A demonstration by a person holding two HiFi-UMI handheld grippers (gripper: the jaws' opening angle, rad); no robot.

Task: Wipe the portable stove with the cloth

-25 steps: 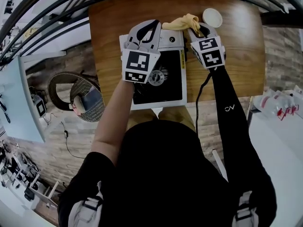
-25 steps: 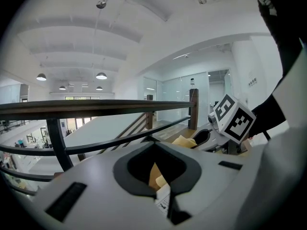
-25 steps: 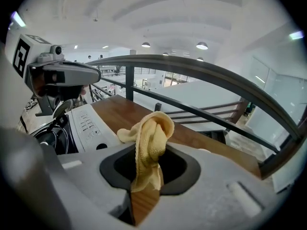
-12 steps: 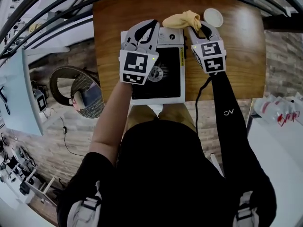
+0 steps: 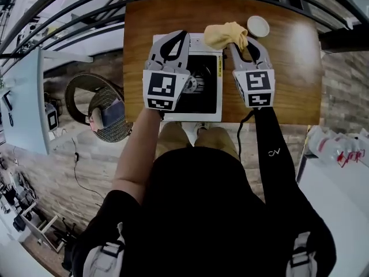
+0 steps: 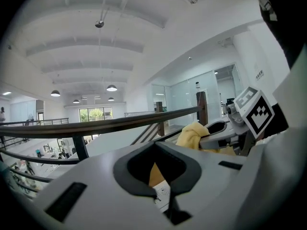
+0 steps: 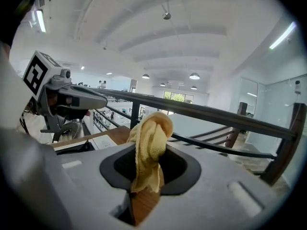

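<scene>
One yellow cloth (image 5: pixel 226 34) is gripped by the right hand-held gripper (image 5: pixel 247 44), whose jaws are closed on a bunched fold, so that the upper part bulges above them and a loose end hangs below. The cloth is held over the far right corner of the portable stove (image 5: pixel 209 97); whether it touches the stove cannot be told. The stove, a white body with a black top and a round burner (image 5: pixel 193 84) at its middle, is set on the tabletop (image 5: pixel 288 56) with its near edge almost flush with the tabletop's near edge.

The left hand-held gripper (image 5: pixel 173 39) is held over the stove's left side, its jaws brought together with nothing between them. A small white bowl (image 5: pixel 258 25) is placed just beyond the cloth, near the far edge.

A narrow strip of bare wood is left between the stove and the tabletop's left edge, while a wide bare stretch is left to the right of the right hand-held gripper. A dark railing (image 7: pixel 225 116) is seen past the far edge, and a wicker chair (image 5: pixel 95 105) stands on the floor to the left.
</scene>
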